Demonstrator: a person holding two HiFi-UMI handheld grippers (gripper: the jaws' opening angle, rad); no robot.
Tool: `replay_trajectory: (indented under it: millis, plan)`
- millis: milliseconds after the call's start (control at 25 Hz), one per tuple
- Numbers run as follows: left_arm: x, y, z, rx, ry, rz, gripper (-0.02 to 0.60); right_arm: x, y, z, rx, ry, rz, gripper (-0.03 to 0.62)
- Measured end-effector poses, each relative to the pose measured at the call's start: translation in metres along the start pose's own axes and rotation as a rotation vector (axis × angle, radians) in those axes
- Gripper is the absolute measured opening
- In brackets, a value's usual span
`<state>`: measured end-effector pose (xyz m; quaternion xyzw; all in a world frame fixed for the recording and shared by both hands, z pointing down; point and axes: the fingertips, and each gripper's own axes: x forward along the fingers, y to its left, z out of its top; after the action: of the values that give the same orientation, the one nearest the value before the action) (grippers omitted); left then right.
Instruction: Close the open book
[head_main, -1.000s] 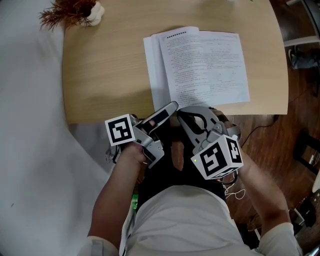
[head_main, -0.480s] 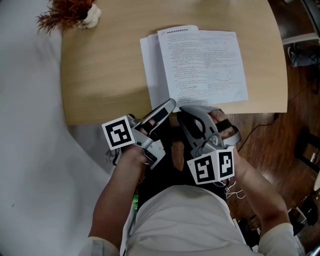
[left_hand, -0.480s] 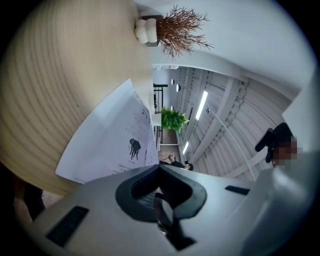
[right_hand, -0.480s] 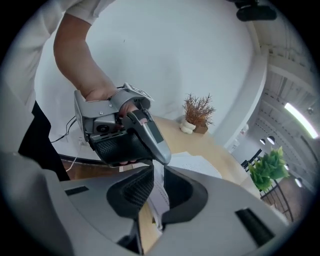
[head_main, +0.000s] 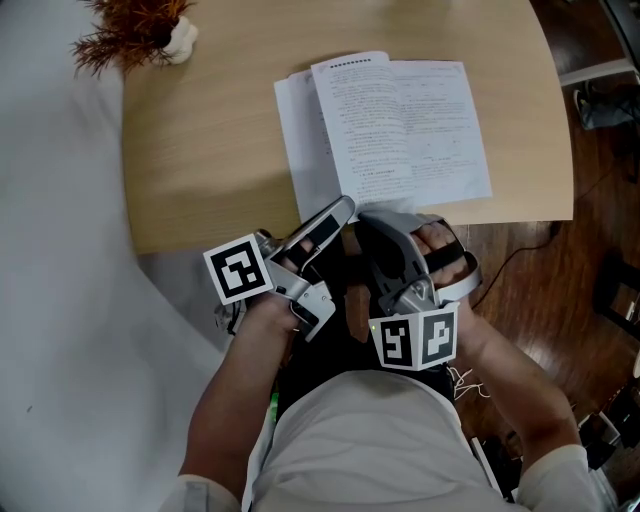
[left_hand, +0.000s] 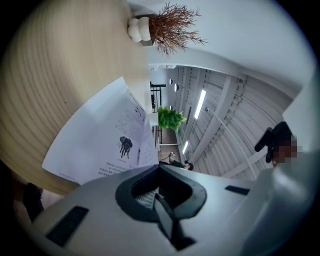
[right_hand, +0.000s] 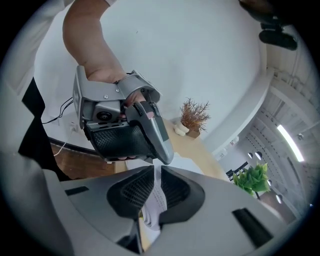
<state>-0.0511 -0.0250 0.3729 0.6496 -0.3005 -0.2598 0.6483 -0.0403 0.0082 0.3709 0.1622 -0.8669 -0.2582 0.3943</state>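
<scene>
Clenched on nothing, the left grey hand-held gripper (left_hand: 158, 167) points level at the table's near edge, low in the middle of the head view. The right grey hand-held gripper (right_hand: 157, 167) beside it tilts downward, its jaws a narrow slit apart; printed paper shows through the slit, but I see no firm pinch. The pale wooden table with rounded corners (head_main: 210, 130) fills the upper frame. The open white paperback book (head_main: 400, 130) lies flat on it, upper middle, with both tips at its near edge. To close it cleanly, I'd slip one tip under the wide right-hand leaf by the corner, swing it over the spine onto the narrow left strip, then press flat. Thin matt sheets flop and crease if pinched hard, and the smooth grained top lets a book skate. A wiry rust-brown dried sprig in a small cream vase (head_main: 150, 30) stands upper left, well apart.
</scene>
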Motion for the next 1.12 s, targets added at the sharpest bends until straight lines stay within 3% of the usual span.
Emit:
replay_trajectory:
  millis: [160, 760, 1120]
  plan:
    - [0.004, -0.006, -0.001, 0.026, 0.002, 0.002, -0.003, -0.007, -0.006, 0.0, 0.031, -0.018, -0.03, 0.002]
    - [0.019, -0.03, -0.001, 0.152, -0.001, -0.025, -0.003, -0.03, -0.035, -0.021, 0.144, -0.019, -0.116, 0.002]
    - [0.028, -0.038, -0.011, 0.312, 0.031, 0.025, -0.003, -0.045, -0.052, -0.047, 0.262, 0.005, -0.163, 0.002]
